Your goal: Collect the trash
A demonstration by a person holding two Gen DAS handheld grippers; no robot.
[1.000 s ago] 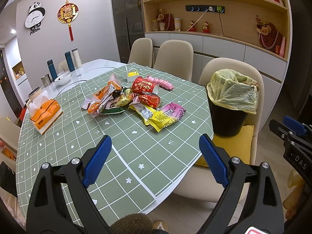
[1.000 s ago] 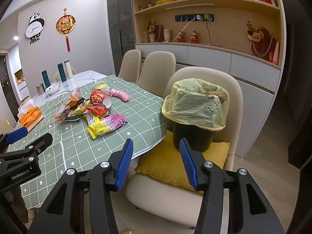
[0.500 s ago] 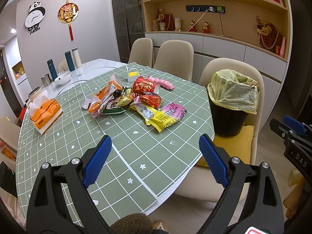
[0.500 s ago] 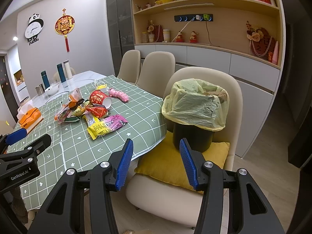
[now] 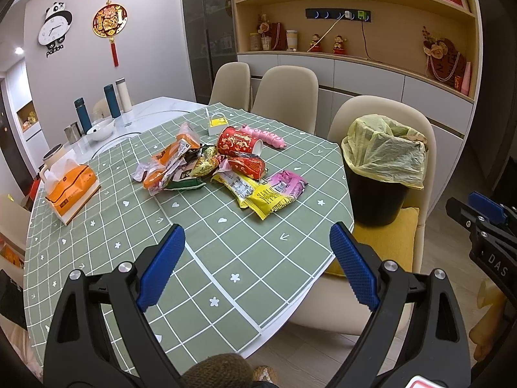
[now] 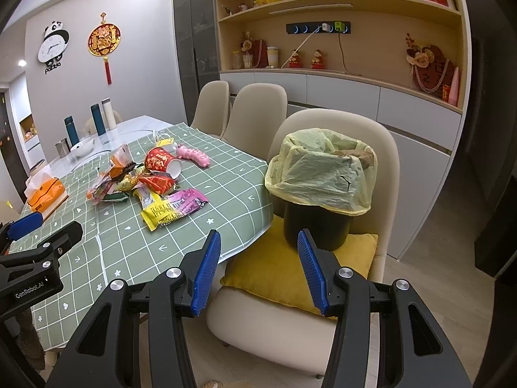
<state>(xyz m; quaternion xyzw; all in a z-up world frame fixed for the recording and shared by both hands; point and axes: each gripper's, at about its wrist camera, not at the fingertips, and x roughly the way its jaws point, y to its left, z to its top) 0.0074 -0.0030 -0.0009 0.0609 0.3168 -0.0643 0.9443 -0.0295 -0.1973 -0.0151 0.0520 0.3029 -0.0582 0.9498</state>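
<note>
A pile of snack wrappers (image 5: pixel 226 174) lies on the green checked tablecloth (image 5: pixel 200 242), with a red paper cup (image 5: pixel 239 142) on its side and a pink wrapper (image 5: pixel 286 184) nearest the edge. The pile also shows in the right wrist view (image 6: pixel 152 187). A black bin with a yellow-green liner (image 5: pixel 384 158) stands on a chair's yellow cushion (image 6: pixel 284 271) at the right; it also shows in the right wrist view (image 6: pixel 323 181). My left gripper (image 5: pixel 257 271) is open and empty over the table's near edge. My right gripper (image 6: pixel 258 271) is open and empty in front of the bin.
An orange tissue box (image 5: pixel 69 189) sits at the table's left. Bottles (image 5: pixel 111 100) and a white bowl (image 5: pixel 100 127) stand on the far white top. Beige chairs (image 5: pixel 284 93) line the far side. A shelf unit (image 5: pixel 355 32) fills the back wall.
Both grippers have edged slightly forward toward the table and bin. Both stay open and empty; nothing on the table has moved.
</note>
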